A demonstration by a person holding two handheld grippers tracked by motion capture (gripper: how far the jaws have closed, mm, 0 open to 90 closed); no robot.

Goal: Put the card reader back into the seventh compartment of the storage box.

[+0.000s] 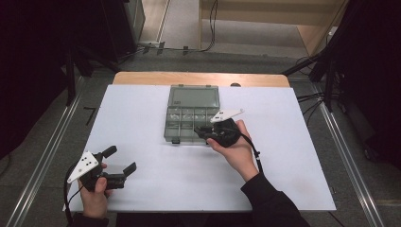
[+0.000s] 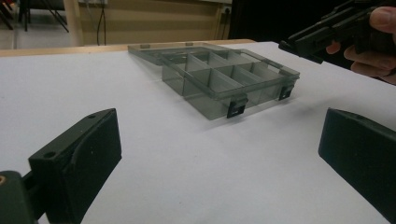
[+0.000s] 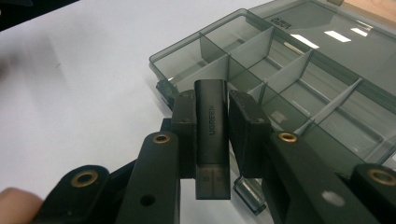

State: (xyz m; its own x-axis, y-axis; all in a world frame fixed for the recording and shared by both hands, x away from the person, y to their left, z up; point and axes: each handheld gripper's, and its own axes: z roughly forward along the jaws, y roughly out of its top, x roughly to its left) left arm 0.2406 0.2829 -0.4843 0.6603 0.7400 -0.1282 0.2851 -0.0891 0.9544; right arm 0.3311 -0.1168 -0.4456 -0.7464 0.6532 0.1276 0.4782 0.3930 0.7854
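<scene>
A dark USB adapter (image 3: 212,135), lettered "UGREEN" along its body, sits clamped between the jaws of your right gripper (image 3: 212,126), its metal plug end pointing back toward your hand. You hold it over the near edge of a smoky clear compartment box (image 3: 299,79), whose lid lies open flat behind on the white table (image 1: 156,165). Some print on the lid is too small to read. Your left gripper (image 1: 120,161) rests well apart, near the table's front left, jaws spread wide on nothing.
</scene>
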